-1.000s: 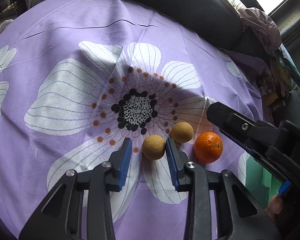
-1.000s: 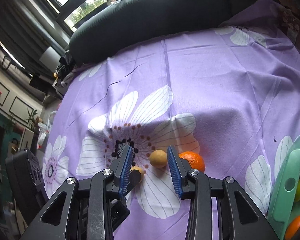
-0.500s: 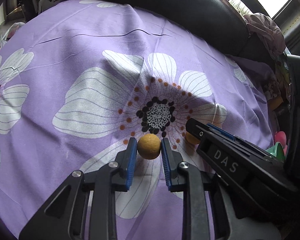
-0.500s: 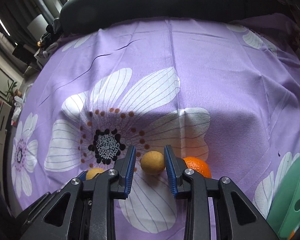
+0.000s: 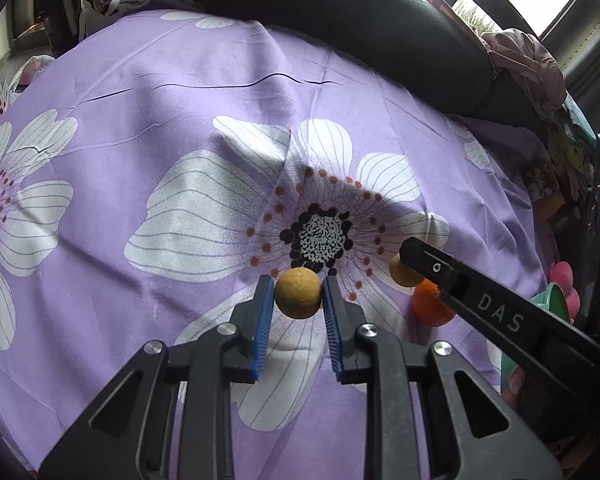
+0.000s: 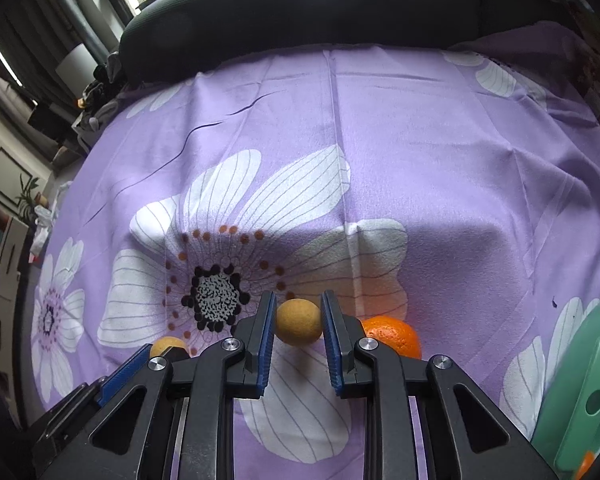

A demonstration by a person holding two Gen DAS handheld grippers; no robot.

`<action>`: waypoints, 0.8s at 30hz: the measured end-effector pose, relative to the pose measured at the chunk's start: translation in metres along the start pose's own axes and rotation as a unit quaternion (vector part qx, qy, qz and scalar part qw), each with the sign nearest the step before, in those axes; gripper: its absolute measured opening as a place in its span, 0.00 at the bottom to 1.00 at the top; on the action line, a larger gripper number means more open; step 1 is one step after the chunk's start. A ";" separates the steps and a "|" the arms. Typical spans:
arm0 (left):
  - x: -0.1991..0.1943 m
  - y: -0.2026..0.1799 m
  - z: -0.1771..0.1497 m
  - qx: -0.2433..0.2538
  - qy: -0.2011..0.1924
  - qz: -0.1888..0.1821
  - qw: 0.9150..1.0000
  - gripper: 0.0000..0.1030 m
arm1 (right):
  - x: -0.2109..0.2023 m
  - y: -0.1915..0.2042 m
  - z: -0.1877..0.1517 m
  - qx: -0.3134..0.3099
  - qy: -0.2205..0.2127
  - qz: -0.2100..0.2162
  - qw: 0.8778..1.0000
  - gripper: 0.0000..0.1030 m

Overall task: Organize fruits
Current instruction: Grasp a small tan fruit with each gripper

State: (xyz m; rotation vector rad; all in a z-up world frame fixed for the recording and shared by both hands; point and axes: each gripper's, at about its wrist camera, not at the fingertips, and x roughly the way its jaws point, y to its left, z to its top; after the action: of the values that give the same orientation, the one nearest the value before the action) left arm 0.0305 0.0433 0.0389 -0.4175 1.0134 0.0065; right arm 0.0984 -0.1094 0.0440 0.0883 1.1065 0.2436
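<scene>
My left gripper [image 5: 298, 300] is shut on a small round tan fruit [image 5: 298, 294] and holds it just above the purple flowered cloth [image 5: 180, 120]. My right gripper [image 6: 299, 322] is shut on a second tan fruit [image 6: 299, 322]; that fruit also shows in the left wrist view [image 5: 402, 274], partly behind the right gripper's black finger [image 5: 480, 300]. An orange [image 6: 392, 336] lies on the cloth just right of the right gripper; it also shows in the left wrist view [image 5: 432, 304]. The left gripper's fruit shows at lower left of the right wrist view [image 6: 167, 347].
A green plastic basket [image 6: 576, 392] with fruits inside stands at the right edge of the cloth. A black cushion [image 6: 300, 12] runs along the far side. Clothes and clutter [image 5: 540, 80] lie beyond the cloth at the right.
Both grippers have closed on their tan fruits. The left gripper has lifted its fruit and drawn back to the left. The right gripper has moved in over the second fruit.
</scene>
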 end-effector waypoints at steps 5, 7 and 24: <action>-0.002 -0.002 0.000 0.008 -0.002 -0.005 1.000 0.24 | -0.034 -0.009 -0.009 0.019 -0.022 0.016 0.999 0.24; -0.002 -0.004 0.000 0.011 -0.002 -0.004 1.000 0.24 | -0.047 -0.015 -0.017 0.032 -0.029 0.023 0.999 0.24; 0.000 -0.020 -0.008 0.038 0.004 -0.005 0.999 0.24 | -0.023 -0.041 -0.073 0.067 0.026 -0.038 0.997 0.24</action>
State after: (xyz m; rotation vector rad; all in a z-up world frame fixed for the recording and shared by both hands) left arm 0.0282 0.0225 0.0418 -0.3527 1.0168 -0.0424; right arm 0.0300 -0.1584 0.0239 0.1586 1.1748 0.1039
